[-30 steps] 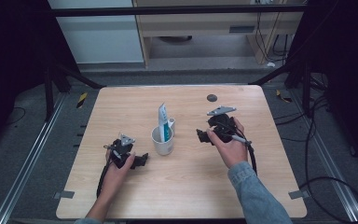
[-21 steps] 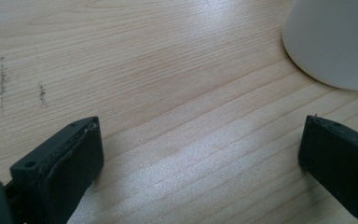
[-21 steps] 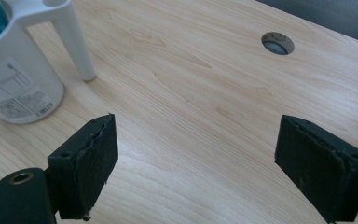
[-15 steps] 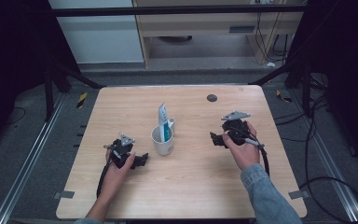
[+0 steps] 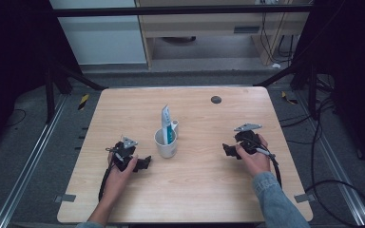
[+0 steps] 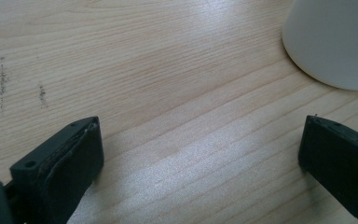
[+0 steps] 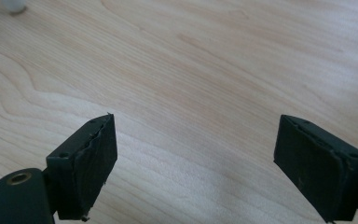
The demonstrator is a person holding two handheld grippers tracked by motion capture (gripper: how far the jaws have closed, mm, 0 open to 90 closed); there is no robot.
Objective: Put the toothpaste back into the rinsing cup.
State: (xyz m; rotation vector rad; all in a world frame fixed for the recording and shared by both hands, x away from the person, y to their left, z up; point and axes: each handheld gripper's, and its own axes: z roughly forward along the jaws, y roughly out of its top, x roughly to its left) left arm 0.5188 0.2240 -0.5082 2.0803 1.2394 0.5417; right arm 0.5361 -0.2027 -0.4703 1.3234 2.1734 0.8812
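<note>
Wooden table [image 5: 195, 190]: white mug [image 5: 165, 144] holding toothpaste tube [image 5: 167, 124]; both grippers [image 5: 145, 163] [image 5: 227, 150] wide open, empty. Approach mug level, squarely.

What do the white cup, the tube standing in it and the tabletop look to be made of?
The cup: probably glazed ceramic, though plastic is possible; smooth, plain white wall and a handle. The tube: likely soft plastic, with a flat crimped top end and blue-white print. The tabletop: wood or wood-look laminate, light matte grain with a soft sheen; I cannot tell which.
</note>
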